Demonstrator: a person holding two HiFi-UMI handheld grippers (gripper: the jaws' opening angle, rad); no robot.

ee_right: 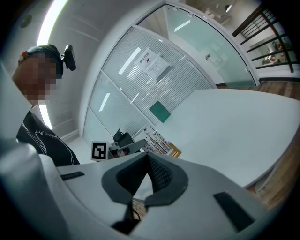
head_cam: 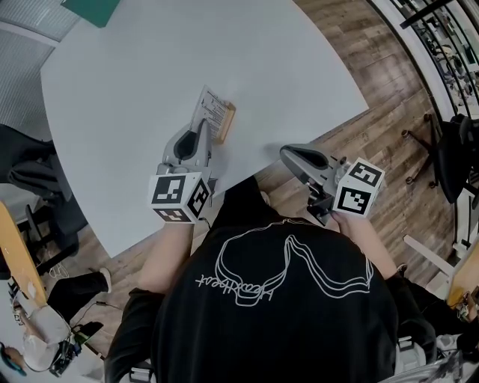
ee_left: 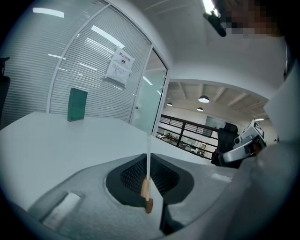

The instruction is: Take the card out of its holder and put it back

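A white printed card stands in the slot of a small wooden holder near the table's front edge. My left gripper is shut on the card. In the left gripper view the card rises edge-on between the pads, with the wooden holder at its lower end. My right gripper hovers off the table's front edge, to the right of the card; it is shut with nothing in it. From the right gripper view the card and holder lie ahead.
The big white table spreads ahead, with a green object at its far left corner. Wooden floor and an office chair lie to the right. Glass walls with blinds close the room behind the table.
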